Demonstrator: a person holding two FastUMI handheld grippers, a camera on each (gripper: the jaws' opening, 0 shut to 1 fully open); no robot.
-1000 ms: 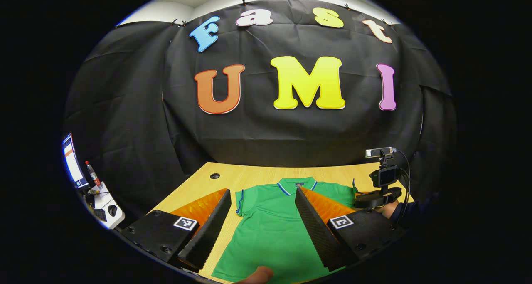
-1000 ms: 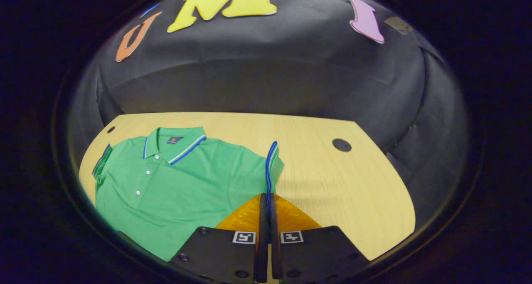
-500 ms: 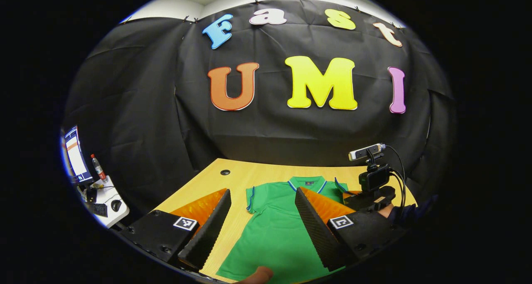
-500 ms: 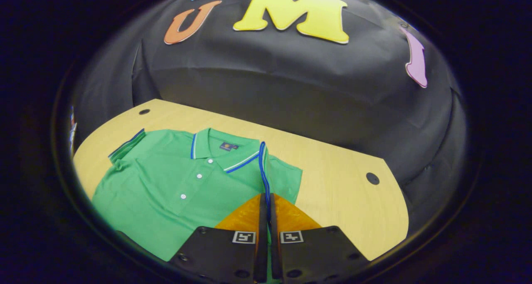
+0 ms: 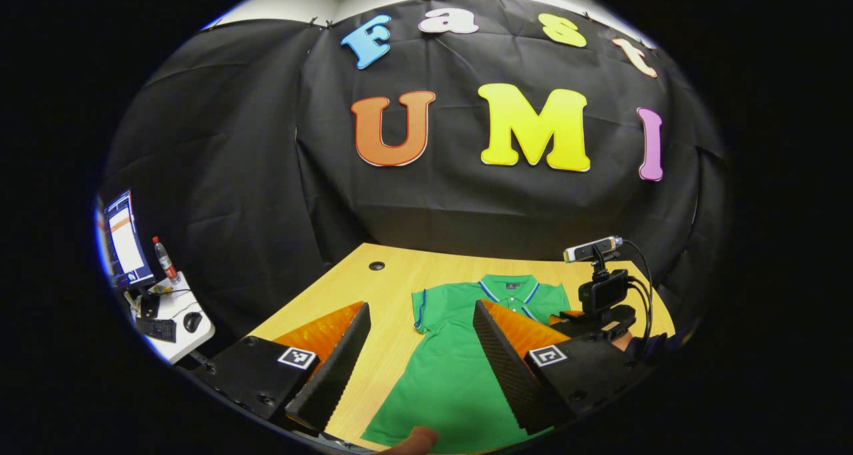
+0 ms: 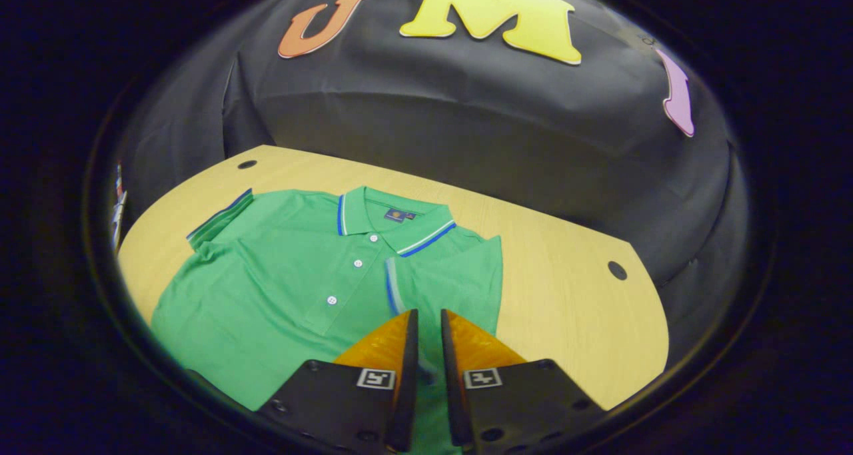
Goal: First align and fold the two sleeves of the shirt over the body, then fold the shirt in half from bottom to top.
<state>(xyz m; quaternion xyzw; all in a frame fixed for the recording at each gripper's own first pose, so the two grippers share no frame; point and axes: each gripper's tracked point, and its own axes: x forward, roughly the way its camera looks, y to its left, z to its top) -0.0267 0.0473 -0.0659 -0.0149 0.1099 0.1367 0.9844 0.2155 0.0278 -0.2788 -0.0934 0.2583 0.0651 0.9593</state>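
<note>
Wooden table (image 6: 566,288) w/ black cloth behind. Green shirt (image 6: 286,288) is lying flat at centre-left of right gripper view, collar pointing to upper frame, long axis running bottom-to-top. Right gripper (image 6: 428,348) is hovering slightly parted over the folded-in sleeve (image 6: 440,282); left gripper (image 5: 420,348) is gaping wide above the shirt's lower body.

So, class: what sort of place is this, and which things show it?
Probably a recording booth in a lab or office: a pale wooden table backed by a black cloth wall, with a small white side desk carrying a computer monitor beside it.

Wooden table (image 6: 566,288) (light), black cloth wall (image 5: 233,175).
</note>
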